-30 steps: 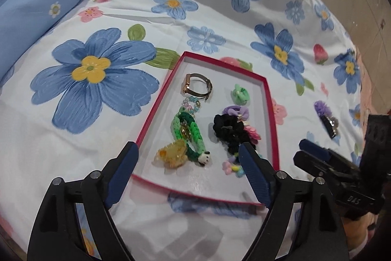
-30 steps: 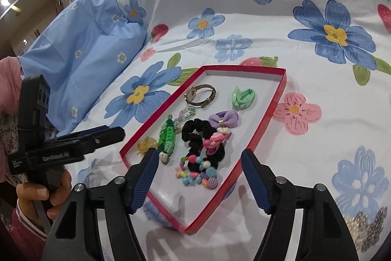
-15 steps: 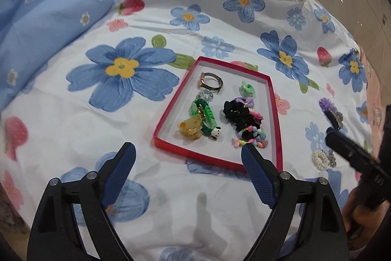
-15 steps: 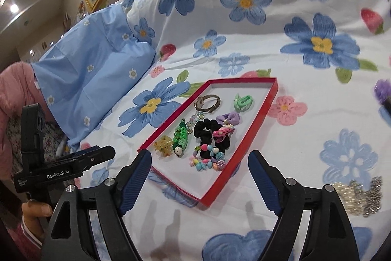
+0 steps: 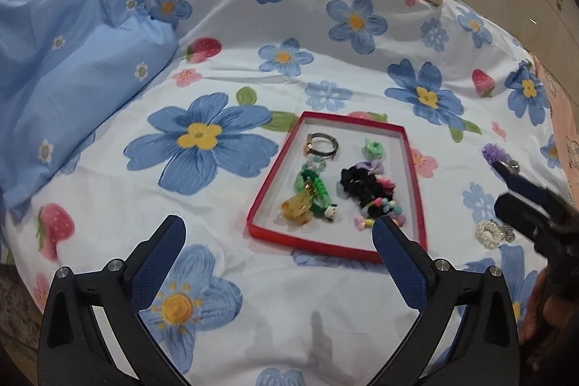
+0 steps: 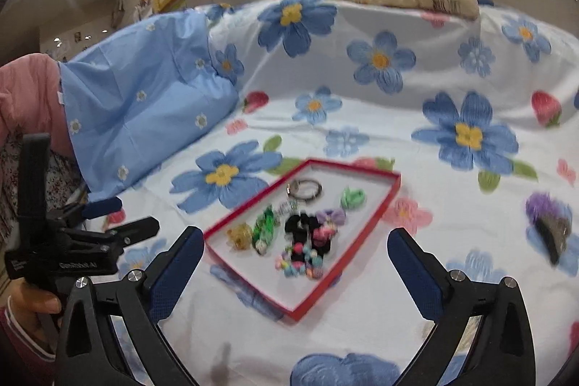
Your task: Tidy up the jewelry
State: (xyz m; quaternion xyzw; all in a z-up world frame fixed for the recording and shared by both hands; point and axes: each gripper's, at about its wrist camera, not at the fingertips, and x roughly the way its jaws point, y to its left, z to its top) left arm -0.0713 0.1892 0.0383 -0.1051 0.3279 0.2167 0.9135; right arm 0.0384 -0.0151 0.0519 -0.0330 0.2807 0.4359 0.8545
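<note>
My left gripper (image 5: 278, 241) sits at the bottom of its frame, jaws opening wide with nothing between them, only bedsheet beneath. My right gripper (image 6: 295, 250) is the same in its own view: jaws spreading, empty, hanging over the near edge of the red tray (image 5: 327, 246). The tray lies centre frame on the flowered bedsheet (image 5: 224, 24), already holding a ring-shaped bracelet (image 5: 323, 144), a black scrunchie (image 5: 356, 185) and beads. Still loose, at the right edge of the left view, are a pearl piece (image 5: 488, 234) and a purple clip (image 5: 497, 156). I judge the next pick should be one of these. I'd bring the right gripper over the pearls, fingers straddling them, and press lightly into the soft sheet before closing.
</note>
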